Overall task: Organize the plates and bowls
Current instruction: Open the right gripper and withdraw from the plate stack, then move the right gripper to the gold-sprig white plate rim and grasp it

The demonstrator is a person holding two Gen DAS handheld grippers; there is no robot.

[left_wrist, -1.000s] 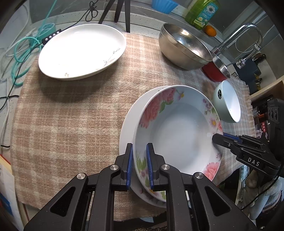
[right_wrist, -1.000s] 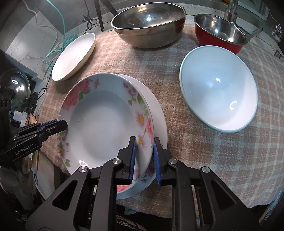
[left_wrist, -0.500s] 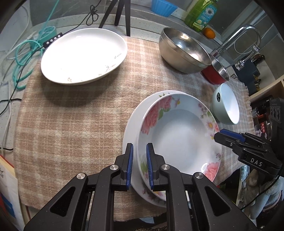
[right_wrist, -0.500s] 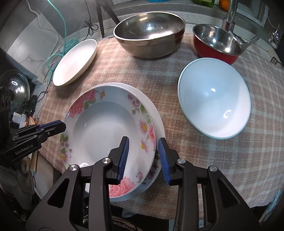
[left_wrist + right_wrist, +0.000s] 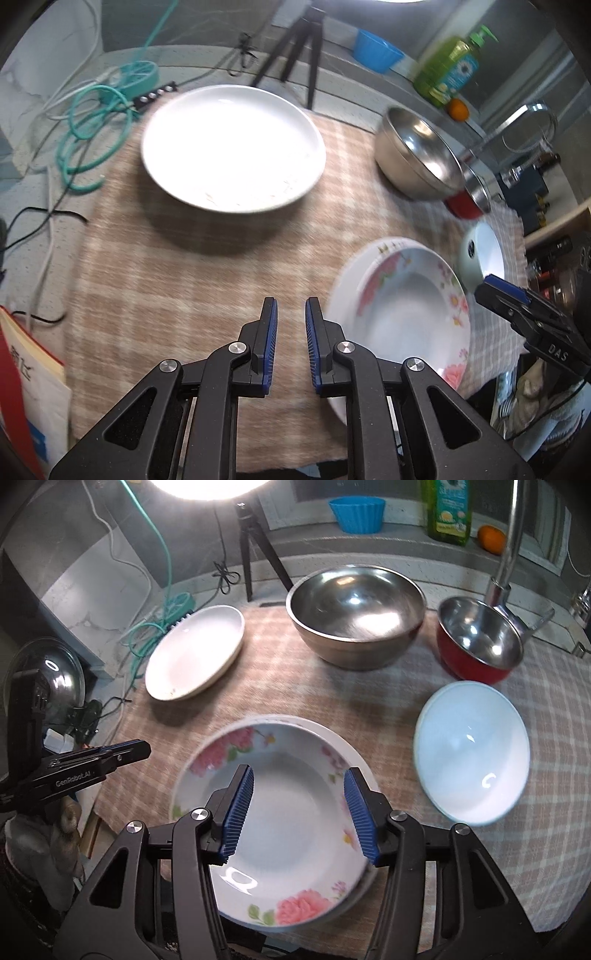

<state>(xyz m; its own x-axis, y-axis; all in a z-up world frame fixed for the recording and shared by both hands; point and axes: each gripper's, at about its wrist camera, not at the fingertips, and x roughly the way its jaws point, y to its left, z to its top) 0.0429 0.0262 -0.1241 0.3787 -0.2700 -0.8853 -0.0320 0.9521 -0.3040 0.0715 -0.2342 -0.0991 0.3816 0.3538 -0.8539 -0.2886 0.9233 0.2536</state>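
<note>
The flowered plate (image 5: 280, 812) sits nested on a plain white plate (image 5: 364, 771) at the near edge of the checked cloth (image 5: 184, 266), so that stack looks done. The right gripper (image 5: 299, 814) hangs above it, jaws just opened wide and gripping nothing. The left gripper (image 5: 290, 347) is nearly shut and empty (only cloth shows in the narrow gap), tipped steeply down just left of the stack. I judge the next move to be fetching the large white plate (image 5: 232, 147) at the cloth's far left corner, which needs the left jaws opened first.
</note>
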